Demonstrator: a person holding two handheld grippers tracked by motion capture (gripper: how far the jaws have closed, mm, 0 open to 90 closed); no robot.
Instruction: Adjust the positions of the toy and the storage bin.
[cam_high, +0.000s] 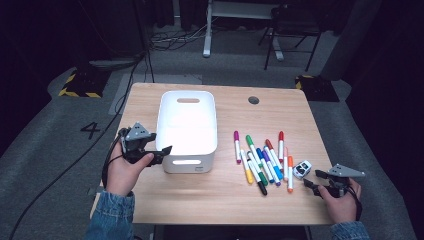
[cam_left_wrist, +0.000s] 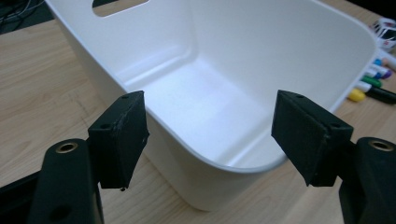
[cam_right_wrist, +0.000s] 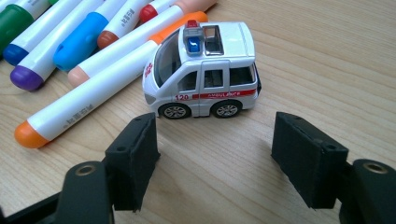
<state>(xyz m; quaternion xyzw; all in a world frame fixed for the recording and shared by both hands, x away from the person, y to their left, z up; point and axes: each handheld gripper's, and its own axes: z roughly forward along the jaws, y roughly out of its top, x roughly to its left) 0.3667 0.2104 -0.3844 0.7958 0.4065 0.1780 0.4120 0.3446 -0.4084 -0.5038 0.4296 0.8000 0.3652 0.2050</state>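
Step in hand, as we read it: tidying the loose items into the bin, with the right side lining up for a first pick.

Right tool (cam_right_wrist: 215, 140) is released, jaws standing wide with nothing between them. The toy ambulance (cam_right_wrist: 205, 74) sits on the bench (cam_high: 240, 200) just ahead of the pads, broadside to them, not touching. From the high view it lies at the right end of the marker spread, near the right hand.

Left tool (cam_left_wrist: 210, 130) is also released and empty. It hovers at the near left corner of the white bin (cam_left_wrist: 280, 46), and we see no contact with the rim.

Next move, our judgement: ease the right tool forward until the jaws straddle the ambulance's nose and tail, then clench. Little spare width either side, so the approach must be square. The orange-capped marker (cam_right_wrist: 93, 93) lies just beside the nose and may get nudged.

Materials and shapes:
- Ambulance: glossy white body, red stripe, blue roof light, small wheels. It may roll when touched.
- Markers (cam_high: 262, 160): smooth white barrels, coloured rounded caps, lying roughly parallel and touching. They look liable to roll.
- Bin: smooth white plastic, rounded corners, slot handles, empty inside.
- Bench: pale wood grain, matte.
- Pads: black, blocky, faintly textured.
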